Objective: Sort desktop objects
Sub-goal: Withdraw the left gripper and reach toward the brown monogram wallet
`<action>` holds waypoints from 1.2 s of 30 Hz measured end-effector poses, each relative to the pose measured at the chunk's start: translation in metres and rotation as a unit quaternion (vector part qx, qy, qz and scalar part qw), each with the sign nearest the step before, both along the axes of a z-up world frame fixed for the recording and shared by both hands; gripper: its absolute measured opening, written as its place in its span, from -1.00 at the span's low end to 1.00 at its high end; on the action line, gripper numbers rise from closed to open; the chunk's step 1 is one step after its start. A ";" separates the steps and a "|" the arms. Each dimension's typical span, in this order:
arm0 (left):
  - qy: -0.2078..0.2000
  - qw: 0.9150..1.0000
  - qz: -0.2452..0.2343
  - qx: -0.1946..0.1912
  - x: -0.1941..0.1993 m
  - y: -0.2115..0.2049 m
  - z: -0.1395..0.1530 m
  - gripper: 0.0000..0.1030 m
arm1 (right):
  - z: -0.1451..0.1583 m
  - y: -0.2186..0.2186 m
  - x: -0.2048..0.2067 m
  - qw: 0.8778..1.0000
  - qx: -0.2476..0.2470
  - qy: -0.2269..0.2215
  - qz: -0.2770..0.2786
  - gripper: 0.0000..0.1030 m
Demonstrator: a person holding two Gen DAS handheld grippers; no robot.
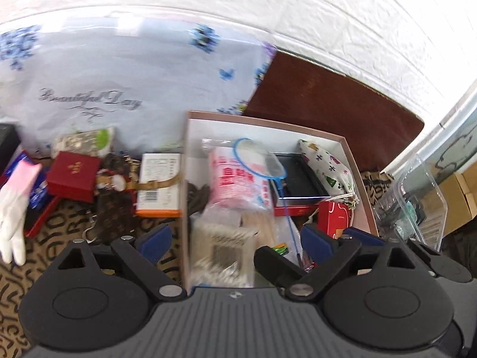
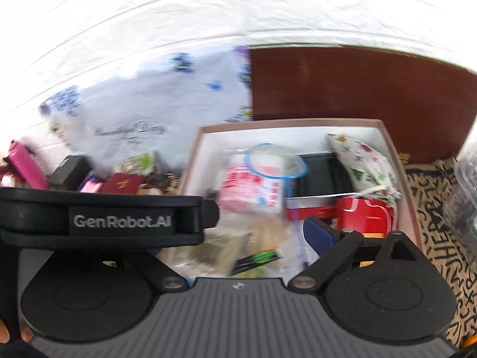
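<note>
A pink-rimmed white box holds a pink-printed packet, a small blue net, a patterned pouch, a black tray and a red box. My left gripper is open and empty over the box's near left wall. Left of the box lie a red gift box, a watch, an orange-edged carton and a white glove. My right gripper hovers open over the same box; its left finger is hidden behind the left gripper's body.
A floral plastic bag leans on the white wall behind. A clear plastic container and cardboard boxes stand at the right. The table has a patterned cloth and a brown surface. A pink bottle is far left.
</note>
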State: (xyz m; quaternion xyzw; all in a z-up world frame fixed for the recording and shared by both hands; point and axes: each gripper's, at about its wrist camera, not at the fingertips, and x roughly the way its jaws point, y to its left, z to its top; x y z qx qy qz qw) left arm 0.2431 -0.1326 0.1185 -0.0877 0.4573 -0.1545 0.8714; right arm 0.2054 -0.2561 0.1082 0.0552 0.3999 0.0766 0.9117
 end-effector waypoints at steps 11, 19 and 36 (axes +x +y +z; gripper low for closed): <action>0.010 0.995 0.096 -0.029 -0.054 0.113 -0.023 0.87 | -0.006 0.090 -0.035 0.996 -0.015 0.006 0.091 0.86; 0.018 0.985 0.170 -0.024 -0.065 0.190 -0.038 0.87 | -0.032 0.165 -0.030 0.986 0.003 0.027 0.163 0.86; 0.055 0.986 0.146 -0.050 0.019 0.208 -0.077 0.77 | -0.092 0.192 0.037 0.991 -0.036 0.055 0.114 0.85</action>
